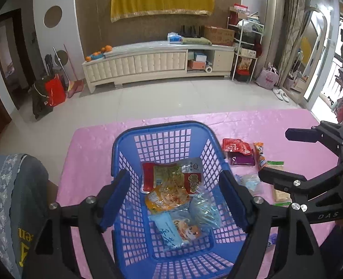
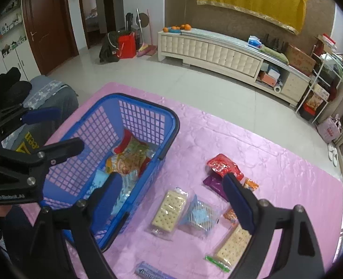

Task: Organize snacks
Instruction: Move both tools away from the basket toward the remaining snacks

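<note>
A: Your left tongs (image 1: 179, 200) are hanging released over the blue basket (image 1: 125, 144), jaws spread wide with nothing pressed between the pads.

B: And the right ones?

A: Your right tongs (image 2: 178, 200) are also standing wide apart and gripping nothing; they are hovering just to the right of the basket, above the loose snacks on the pink counter (image 2: 276, 167).

B: What is sitting inside the basket?

A: Several packets are lying on its floor: a red and green pouch (image 1: 171, 174) towards the far wall, an orange pouch (image 1: 166, 198) overlapping it in the middle, and a light blue packet (image 1: 171, 232) nearest you.

B: And outside it?

A: To the basket's right you are looking at a cracker pack (image 2: 168, 209) lying closest, a blue striped packet (image 2: 199, 216) just beside that, then a second cracker pack (image 2: 232, 248) further right. A red pouch (image 2: 225, 166) is resting on a purple packet (image 2: 214, 184) beyond them.
</note>
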`<action>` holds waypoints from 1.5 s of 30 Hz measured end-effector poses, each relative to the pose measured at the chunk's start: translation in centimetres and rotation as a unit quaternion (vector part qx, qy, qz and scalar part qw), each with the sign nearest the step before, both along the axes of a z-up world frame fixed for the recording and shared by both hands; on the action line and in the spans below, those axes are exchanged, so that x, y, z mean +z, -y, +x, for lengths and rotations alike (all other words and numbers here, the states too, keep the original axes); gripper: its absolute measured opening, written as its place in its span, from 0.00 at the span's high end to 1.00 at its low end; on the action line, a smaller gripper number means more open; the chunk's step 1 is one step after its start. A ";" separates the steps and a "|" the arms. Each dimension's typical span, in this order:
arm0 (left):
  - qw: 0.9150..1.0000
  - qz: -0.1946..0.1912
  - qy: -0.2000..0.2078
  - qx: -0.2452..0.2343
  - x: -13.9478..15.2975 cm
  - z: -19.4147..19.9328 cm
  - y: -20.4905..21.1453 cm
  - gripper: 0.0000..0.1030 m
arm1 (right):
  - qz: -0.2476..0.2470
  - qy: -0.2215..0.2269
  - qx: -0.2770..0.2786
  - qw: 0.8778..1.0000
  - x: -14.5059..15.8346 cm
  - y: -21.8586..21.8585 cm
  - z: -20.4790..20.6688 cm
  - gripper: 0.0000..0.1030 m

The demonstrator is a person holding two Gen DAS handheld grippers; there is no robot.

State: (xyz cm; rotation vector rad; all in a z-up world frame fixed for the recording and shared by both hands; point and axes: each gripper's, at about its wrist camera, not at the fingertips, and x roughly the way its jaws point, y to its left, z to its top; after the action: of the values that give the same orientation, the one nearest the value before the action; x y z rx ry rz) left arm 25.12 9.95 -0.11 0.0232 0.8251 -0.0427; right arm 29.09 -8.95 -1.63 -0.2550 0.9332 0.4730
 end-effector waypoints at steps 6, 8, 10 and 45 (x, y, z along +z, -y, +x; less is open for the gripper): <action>1.000 0.006 0.020 0.001 2.5 -2.4 1.5 0.25 | 0.005 0.020 0.004 1.000 2.7 1.2 -2.7 0.12; 1.000 0.009 0.026 -0.001 3.5 -3.3 2.2 0.25 | 0.014 0.022 0.000 1.000 3.5 2.0 -3.4 0.12; 0.999 0.016 0.034 -0.005 4.2 -4.0 3.0 0.25 | 0.021 0.025 -0.002 0.999 4.2 3.0 -4.1 0.12; 0.994 0.021 -0.055 -0.093 -1.0 3.2 18.5 0.21 | 0.029 -0.018 -0.136 0.990 -0.4 19.7 -1.7 0.12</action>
State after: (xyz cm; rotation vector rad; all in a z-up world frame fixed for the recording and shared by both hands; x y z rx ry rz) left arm 28.31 -8.59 -1.07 0.1390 0.9319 -0.2046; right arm 27.41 -28.68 -2.00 -0.0641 0.9714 0.2522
